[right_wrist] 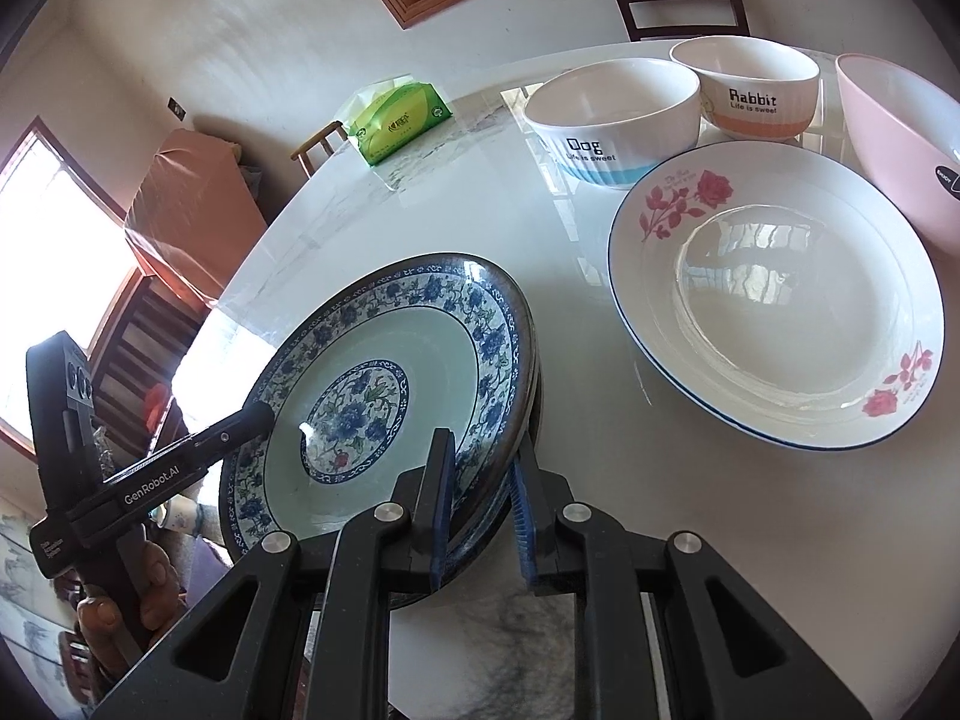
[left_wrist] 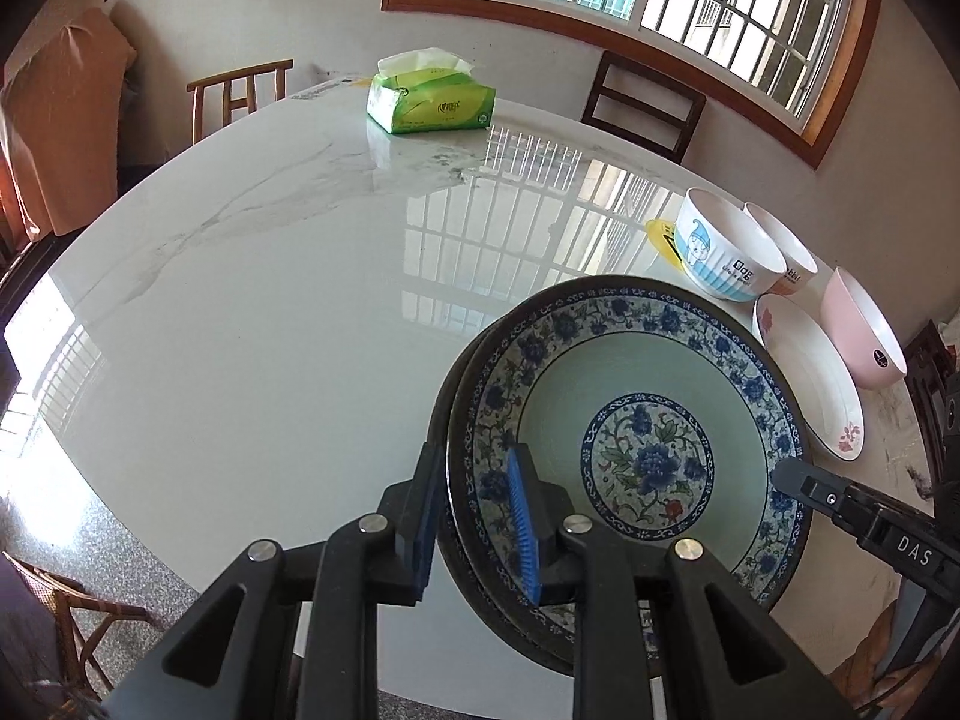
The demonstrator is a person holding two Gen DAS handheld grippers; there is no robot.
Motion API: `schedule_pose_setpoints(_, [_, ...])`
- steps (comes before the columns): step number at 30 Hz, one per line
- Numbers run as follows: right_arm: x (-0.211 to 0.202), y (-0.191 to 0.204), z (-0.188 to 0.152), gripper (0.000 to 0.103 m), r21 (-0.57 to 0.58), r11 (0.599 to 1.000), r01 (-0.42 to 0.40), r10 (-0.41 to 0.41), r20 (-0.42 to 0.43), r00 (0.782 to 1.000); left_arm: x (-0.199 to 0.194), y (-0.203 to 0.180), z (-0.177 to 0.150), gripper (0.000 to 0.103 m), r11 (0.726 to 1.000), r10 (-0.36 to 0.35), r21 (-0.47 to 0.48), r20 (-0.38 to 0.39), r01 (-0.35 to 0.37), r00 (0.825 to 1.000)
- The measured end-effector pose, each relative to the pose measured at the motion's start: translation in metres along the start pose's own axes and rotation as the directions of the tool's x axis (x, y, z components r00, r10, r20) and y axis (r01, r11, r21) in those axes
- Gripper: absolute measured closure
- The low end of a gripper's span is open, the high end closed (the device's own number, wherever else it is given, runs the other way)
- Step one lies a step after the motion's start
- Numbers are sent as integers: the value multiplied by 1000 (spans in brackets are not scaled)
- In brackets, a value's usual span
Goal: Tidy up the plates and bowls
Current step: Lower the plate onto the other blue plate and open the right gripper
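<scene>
Both grippers clamp one blue floral plate [right_wrist: 390,384] at the table's [left_wrist: 240,330] near edge: the left gripper [left_wrist: 474,516] pinches its left rim, the right gripper [right_wrist: 480,516] its right. It appears to sit atop a matching plate. A rose plate [right_wrist: 774,300] and three bowls stand near the right edge. Likely step: stacking plates; next calls for a level two-handed carry.
</scene>
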State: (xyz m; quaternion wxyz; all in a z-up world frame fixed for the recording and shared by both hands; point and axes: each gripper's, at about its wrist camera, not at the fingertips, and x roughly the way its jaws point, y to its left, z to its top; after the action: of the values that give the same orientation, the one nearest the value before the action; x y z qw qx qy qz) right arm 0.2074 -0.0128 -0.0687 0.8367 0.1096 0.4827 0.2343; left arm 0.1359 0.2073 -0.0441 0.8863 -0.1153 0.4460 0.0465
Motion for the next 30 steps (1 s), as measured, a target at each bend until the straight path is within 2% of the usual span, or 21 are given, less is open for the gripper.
schedule_pose_setpoints(2, [0, 2, -1, 84, -10, 1000, 22, -22, 5, 1000, -2, -3, 1, 81, 1000, 2, 12, 10, -2, 1000])
schedule_pose_setpoints(19, [11, -7, -8, 84, 11, 1000, 2, -2, -27, 1000, -8, -18, -1, 81, 997, 39, 63, 56, -42, 998])
schedule_pose_setpoints(25, [3, -5, -13, 84, -3, 1000, 18, -18, -1, 1000, -11, -26, -4, 81, 994, 62, 85, 77, -68, 995])
schedule_pose_setpoints(30, [-10, -10, -17, 84, 15, 1000, -3, 2, 30, 1000, -16, -36, -6, 81, 990, 73, 111, 94, -83, 993])
